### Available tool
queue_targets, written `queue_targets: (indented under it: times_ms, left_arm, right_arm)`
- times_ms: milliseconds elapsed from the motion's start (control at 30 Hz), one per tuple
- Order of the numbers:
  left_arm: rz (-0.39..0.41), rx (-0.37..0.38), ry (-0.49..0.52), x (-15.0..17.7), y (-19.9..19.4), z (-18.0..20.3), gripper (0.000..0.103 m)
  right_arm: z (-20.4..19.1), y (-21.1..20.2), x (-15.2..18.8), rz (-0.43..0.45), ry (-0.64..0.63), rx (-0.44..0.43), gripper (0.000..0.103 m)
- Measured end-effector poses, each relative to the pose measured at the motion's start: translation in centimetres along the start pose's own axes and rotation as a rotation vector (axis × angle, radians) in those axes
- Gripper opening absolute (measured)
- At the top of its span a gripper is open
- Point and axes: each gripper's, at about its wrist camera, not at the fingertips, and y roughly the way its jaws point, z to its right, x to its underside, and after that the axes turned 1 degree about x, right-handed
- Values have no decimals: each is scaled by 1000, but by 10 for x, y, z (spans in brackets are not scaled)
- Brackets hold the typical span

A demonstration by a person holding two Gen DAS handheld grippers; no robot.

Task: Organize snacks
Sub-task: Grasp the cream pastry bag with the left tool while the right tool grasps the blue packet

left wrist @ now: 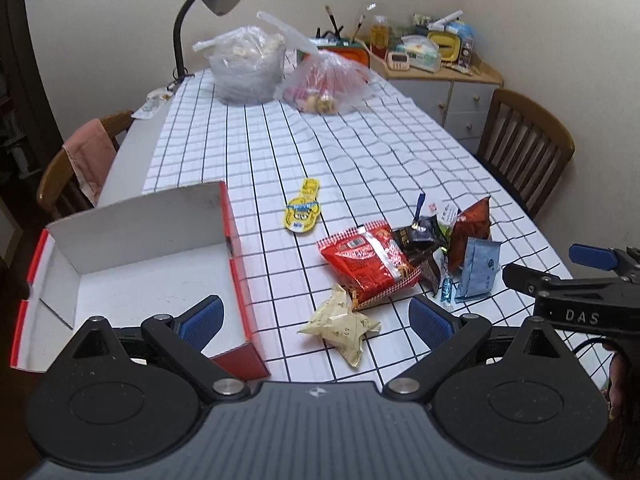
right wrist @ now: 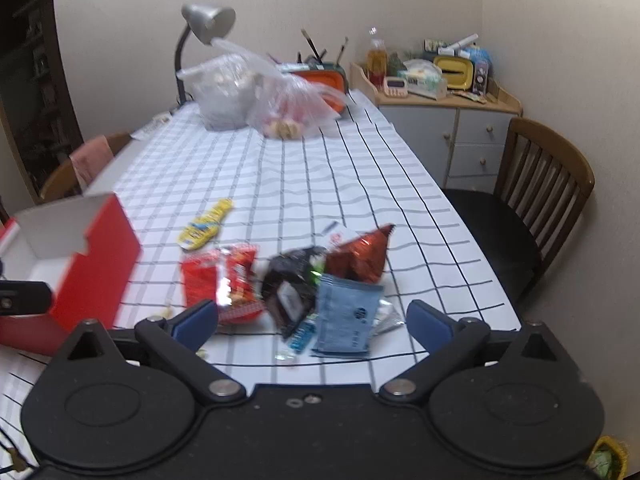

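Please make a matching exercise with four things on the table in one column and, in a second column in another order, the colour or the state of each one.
Things:
1. box
2. flat packet
3. left gripper
4. long snack lying apart

Colour or state:
A. light blue
B. yellow
C. red outside, empty inside
D. open, holding nothing

Pairs: 1-C, 2-A, 3-D, 4-B

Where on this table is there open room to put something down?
The checked cloth lies bare between the plastic bags at the far end and the snack pile. The red box looks empty too. Around the pile, packets overlap and it is crowded.
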Motion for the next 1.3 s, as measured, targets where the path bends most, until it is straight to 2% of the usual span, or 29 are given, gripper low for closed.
queue_targets:
  times_ms: [133,300,433,667,800,967,1100,1300]
  left_arm:
    - [-52,-9,-12,3,24,6,99]
    - [-93,-21,25,9,54,19,99]
    - [-114,-19,86,12,78,27,98]
    - [-138,-37,286,16,111,42,97]
    - [-166,-65,327,20,129,45,97]
    - [-186,-60,399,25,143,51,96]
    - [-196,-60,472,29,152,56,89]
    - [-215,-66,464,29,161,54,72]
  right_arm:
    - [11,27,4,-34,-9,-5,96]
    - [21,56,9,-80,-31,-25,92]
    - [25,76,11,-116,-50,-33,88]
    - [28,104,11,-146,-54,-33,86]
    - [24,113,11,-159,-69,-25,85]
    - [24,121,11,-159,-76,-9,81]
    - [24,124,11,-162,-72,-9,75]
    - [22,124,13,-157,-74,-7,72]
